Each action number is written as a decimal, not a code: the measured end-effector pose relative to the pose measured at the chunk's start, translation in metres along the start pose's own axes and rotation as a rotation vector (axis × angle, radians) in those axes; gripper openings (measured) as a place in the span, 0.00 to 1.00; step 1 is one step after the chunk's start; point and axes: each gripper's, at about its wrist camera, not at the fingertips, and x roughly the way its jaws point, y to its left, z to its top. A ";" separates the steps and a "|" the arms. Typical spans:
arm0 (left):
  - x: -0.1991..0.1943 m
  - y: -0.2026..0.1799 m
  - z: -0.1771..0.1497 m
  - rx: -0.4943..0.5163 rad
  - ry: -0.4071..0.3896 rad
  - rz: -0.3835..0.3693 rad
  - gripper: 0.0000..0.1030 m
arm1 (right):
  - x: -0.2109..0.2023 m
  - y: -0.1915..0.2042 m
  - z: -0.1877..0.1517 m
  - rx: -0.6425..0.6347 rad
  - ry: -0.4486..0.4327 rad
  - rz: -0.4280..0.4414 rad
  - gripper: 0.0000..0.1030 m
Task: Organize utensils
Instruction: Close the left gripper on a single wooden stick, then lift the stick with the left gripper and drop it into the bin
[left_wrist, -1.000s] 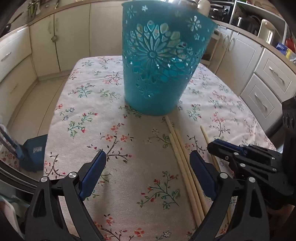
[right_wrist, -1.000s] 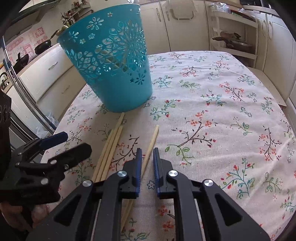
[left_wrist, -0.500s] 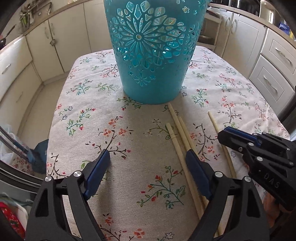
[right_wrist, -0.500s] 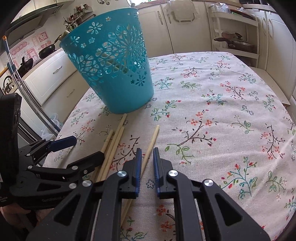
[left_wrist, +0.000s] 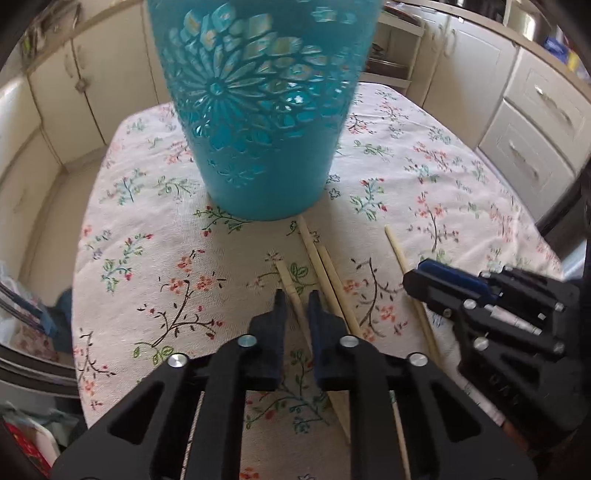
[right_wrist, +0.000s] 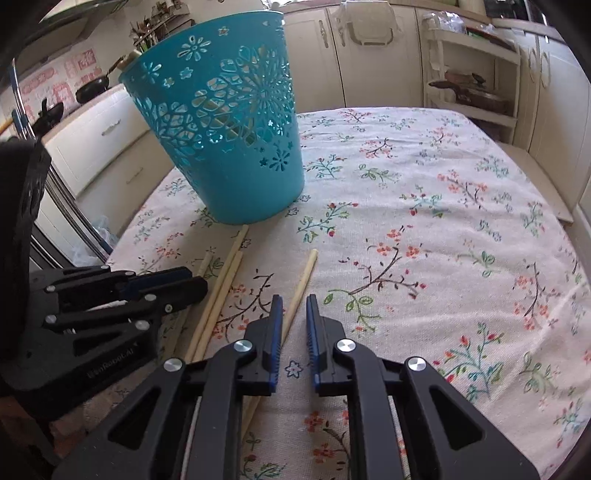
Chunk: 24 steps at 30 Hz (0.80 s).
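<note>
The leftmost chopstick (left_wrist: 291, 291) lay between the pads of the left gripper (left_wrist: 296, 308), whose jaws had just been closing on it. Done well, the step called for a firm pinch near the stick's middle, a straight lift clear of the two neighbouring sticks (left_wrist: 325, 280) just beside it, then a tilt to drop it thick end first into the teal basket (left_wrist: 258, 122). The blur in that view made it hard to tell whether the pads fully pressed the wood, though they appeared clamped on it.

The sticks were pale, slim and round, lying roughly parallel on the floral-clothed surface (right_wrist: 424, 229), their far tips close to the basket's foot. A fourth chopstick (right_wrist: 301, 284) lay apart to the right, running between the nearly closed jaws of the right gripper (right_wrist: 294, 314), which seemed to hold it. The basket stood upright, pierced with flower cut-outs, pale sticks showing faintly inside.
</note>
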 end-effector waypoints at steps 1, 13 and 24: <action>0.001 0.002 0.002 -0.014 0.009 -0.014 0.07 | 0.002 0.000 0.002 0.001 0.005 -0.003 0.13; -0.036 0.015 -0.003 -0.065 -0.001 -0.215 0.04 | 0.006 -0.015 0.008 0.069 0.007 0.071 0.13; -0.190 0.009 0.064 -0.005 -0.358 -0.408 0.04 | 0.007 -0.014 0.008 0.065 0.005 0.067 0.13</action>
